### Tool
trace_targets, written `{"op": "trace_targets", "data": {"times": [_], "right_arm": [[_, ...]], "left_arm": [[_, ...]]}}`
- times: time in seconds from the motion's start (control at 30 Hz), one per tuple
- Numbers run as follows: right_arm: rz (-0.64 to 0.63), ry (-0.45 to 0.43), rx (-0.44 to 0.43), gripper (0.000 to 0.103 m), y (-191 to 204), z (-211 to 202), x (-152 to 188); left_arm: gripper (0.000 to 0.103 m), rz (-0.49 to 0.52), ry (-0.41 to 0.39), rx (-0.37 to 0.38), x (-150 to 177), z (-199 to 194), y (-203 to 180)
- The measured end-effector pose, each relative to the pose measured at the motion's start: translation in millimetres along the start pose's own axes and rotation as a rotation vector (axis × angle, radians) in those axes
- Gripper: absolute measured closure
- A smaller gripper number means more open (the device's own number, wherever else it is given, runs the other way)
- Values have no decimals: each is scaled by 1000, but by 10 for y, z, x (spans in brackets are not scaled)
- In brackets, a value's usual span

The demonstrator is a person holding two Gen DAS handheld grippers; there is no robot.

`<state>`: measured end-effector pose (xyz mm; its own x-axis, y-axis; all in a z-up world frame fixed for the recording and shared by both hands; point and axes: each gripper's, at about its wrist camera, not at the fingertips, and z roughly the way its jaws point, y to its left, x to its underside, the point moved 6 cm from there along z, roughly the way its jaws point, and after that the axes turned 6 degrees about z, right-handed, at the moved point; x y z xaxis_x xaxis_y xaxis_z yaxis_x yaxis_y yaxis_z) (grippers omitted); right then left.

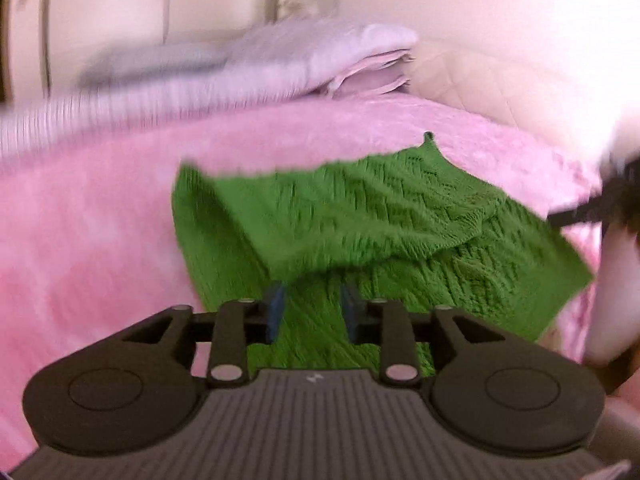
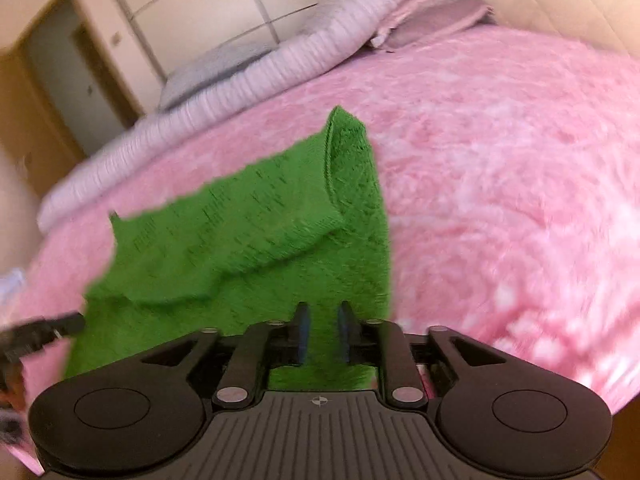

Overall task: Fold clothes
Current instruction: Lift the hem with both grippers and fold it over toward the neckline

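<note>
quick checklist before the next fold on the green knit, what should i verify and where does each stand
1. Left gripper free of cloth: ok, jaws apart, nothing between the pads.
2. Right gripper free of cloth: ok, jaws apart over the near edge.
3. First fold laid on the green knit: ok, a flap lies over the lower layer.
4. Flap edges aligned: not ok, its scalloped edge runs askew.
5. Knit fully on the pink blanket: ok.
6. Wrinkles under the flap: cannot tell, views are blurred.

Bright, motion-blurred, fisheye-warped edges.
</note>
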<state>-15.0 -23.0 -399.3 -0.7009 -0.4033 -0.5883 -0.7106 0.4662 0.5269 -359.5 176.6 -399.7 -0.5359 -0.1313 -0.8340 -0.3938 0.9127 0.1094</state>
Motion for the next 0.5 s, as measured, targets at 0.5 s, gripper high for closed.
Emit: {"op": "trace_targets", "data": {"times": [0.5], "right_arm": [[633,-17,-129,57,-262,613,-365]], "left_arm": [[69,775,9,-141,74,567,-481]]}}
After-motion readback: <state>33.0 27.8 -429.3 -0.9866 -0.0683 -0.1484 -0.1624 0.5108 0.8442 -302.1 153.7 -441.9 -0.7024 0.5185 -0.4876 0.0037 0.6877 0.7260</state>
